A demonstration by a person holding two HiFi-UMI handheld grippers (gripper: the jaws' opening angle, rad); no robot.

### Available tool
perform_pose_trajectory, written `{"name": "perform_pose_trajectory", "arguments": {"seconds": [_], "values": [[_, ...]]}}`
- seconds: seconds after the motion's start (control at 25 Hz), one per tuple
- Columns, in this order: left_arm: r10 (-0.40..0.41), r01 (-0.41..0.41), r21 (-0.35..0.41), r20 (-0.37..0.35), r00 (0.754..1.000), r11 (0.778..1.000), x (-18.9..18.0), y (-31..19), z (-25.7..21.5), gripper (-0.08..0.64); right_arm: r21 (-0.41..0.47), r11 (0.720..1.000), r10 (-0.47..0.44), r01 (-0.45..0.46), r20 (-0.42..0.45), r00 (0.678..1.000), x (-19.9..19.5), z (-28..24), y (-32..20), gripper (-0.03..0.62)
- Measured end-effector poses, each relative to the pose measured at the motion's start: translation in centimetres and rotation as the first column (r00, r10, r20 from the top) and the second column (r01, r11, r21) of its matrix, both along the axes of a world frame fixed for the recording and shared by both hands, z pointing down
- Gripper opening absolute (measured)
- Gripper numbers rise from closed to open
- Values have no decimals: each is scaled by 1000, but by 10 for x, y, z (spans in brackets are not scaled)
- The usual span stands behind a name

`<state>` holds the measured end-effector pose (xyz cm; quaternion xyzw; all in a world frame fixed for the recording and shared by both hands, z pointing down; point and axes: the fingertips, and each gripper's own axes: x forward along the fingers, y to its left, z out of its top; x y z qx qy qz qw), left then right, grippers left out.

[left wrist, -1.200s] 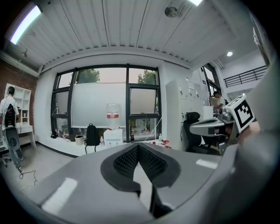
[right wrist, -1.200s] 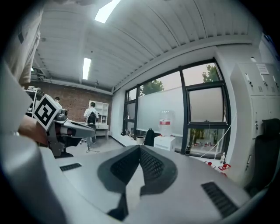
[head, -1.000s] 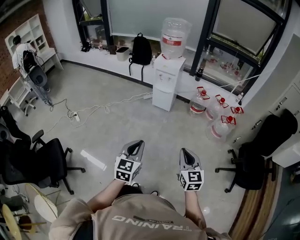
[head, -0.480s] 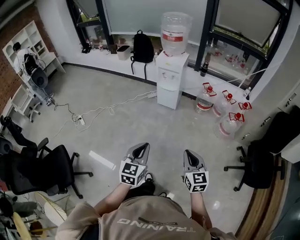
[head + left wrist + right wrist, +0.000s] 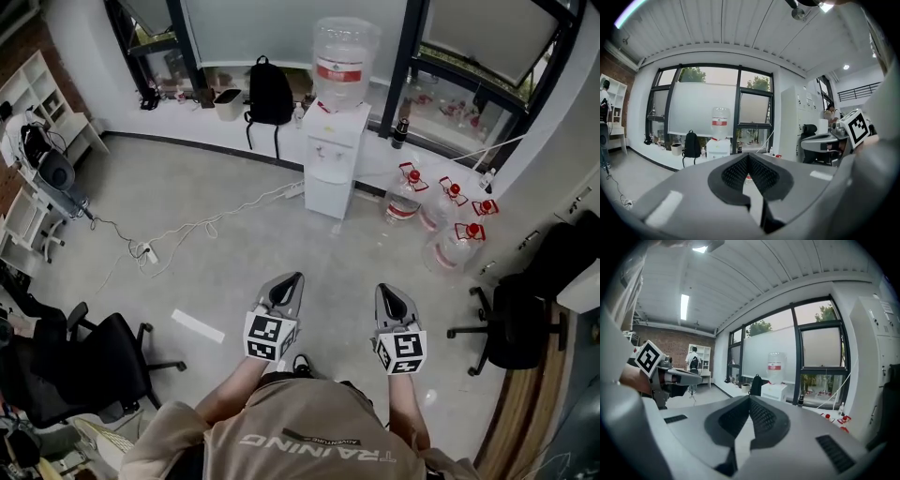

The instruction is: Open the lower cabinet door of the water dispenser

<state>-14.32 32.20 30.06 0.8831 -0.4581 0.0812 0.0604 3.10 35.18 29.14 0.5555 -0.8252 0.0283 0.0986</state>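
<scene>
The white water dispenser stands at the far wall under the window, with a large clear bottle on top. Its lower cabinet door is closed. My left gripper and right gripper are held side by side well short of it, over bare floor, and point towards it. Both are shut with nothing between the jaws. In the left gripper view the dispenser shows small and far beyond the shut left gripper. The right gripper view shows the dispenser just as far beyond the right gripper.
A black backpack leans on the ledge left of the dispenser. Several water jugs stand on the floor to its right. Black office chairs flank me. A cable with a power strip and a white strip lie on the floor.
Both grippers have moved forward together across the floor towards the dispenser, still shut. The dispenser now sits closer and more central in the head view.
</scene>
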Motion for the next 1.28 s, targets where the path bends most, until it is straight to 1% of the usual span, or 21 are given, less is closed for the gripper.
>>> {"name": "perform_pose_trajectory", "arguments": {"seconds": [0.16,0.24,0.4,0.68,0.92,1.08,1.28], "values": [[-5,5,10,-13,1000,1000,-16,-35,3,8,-11,1000,22,-22,9,1000,-9,8,-22,11],[-8,8,-5,-26,1000,1000,-21,-45,7,8,-31,999,33,-33,2,999,-11,15,-28,11],[-2,1,-41,-27,1000,999,-27,-58,14,8,-57,997,49,-49,-8,999,-11,21,-48,11],[-24,23,-82,-16,1000,996,-23,-94,33,8,-82,995,50,-50,-2,999,3,35,-87,11],[-46,45,-85,-3,999,995,1,-142,34,8,-95,995,20,-19,12,1000,25,45,-140,11],[-46,47,-47,16,999,998,29,-180,20,8,-56,998,-18,18,2,1000,43,33,-183,11],[-60,60,-21,24,998,998,61,-219,7,8,-37,998,-56,56,10,998,67,26,-226,11]]}}
